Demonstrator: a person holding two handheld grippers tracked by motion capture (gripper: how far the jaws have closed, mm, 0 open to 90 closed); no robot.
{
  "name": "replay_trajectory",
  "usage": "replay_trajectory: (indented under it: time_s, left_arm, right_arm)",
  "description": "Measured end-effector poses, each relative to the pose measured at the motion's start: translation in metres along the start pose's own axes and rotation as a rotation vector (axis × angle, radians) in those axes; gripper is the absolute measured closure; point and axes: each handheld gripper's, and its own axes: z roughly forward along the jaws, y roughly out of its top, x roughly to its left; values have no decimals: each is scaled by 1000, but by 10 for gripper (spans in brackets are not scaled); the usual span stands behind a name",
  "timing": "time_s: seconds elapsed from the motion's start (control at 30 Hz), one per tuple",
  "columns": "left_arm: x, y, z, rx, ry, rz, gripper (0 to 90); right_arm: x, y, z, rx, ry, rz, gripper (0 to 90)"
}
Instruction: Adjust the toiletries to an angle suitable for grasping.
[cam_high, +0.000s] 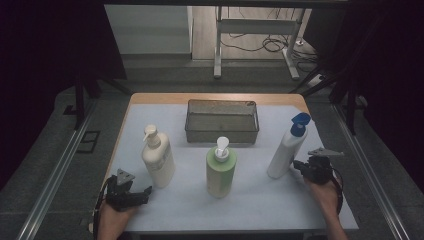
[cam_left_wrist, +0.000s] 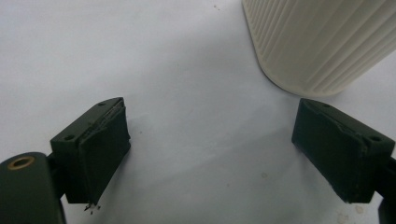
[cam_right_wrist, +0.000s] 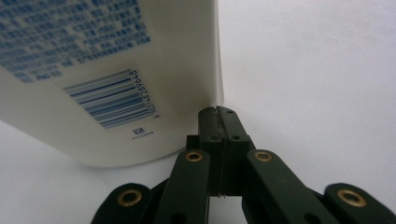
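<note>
Three bottles stand on the white table. A cream pump bottle (cam_high: 158, 156) is at the left, and its ribbed base (cam_left_wrist: 317, 42) rises just beyond my left gripper (cam_left_wrist: 212, 147). That gripper (cam_high: 142, 194) is open, with bare table between its pads. A green pump bottle (cam_high: 220, 170) stands in the middle. At the right a white bottle with a blue flip cap (cam_high: 287, 147) leans a little. My right gripper (cam_high: 298, 165) is shut, its tips (cam_right_wrist: 219, 114) right at the lower edge of this bottle (cam_right_wrist: 107, 70), whose barcode faces the camera.
A wire mesh basket (cam_high: 222, 121) stands at the back of the table, behind the green bottle. The table's front edge runs close below both hands. Beyond the table are metal frame legs and cables on the floor.
</note>
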Motion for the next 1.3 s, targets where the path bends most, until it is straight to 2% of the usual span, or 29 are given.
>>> replay_trajectory:
  time_s: [0.77,0.87,0.97,1.13,1.3]
  left_arm:
    - [0,0,0,1,0,2,108]
    - [0,0,0,0,1,2,108]
    - [0,0,0,1,1,3,108]
    - [0,0,0,-1,1,1,108]
    - [0,0,0,-1,1,1,108]
  right_arm:
    - [-2,13,27,20,-3,20,874]
    - [-3,11,22,13,10,19,857]
    - [0,7,9,5,8,-5,880]
    - [4,1,-4,-14,17,0,895]
    - [17,-6,-21,-22,53,-18,895]
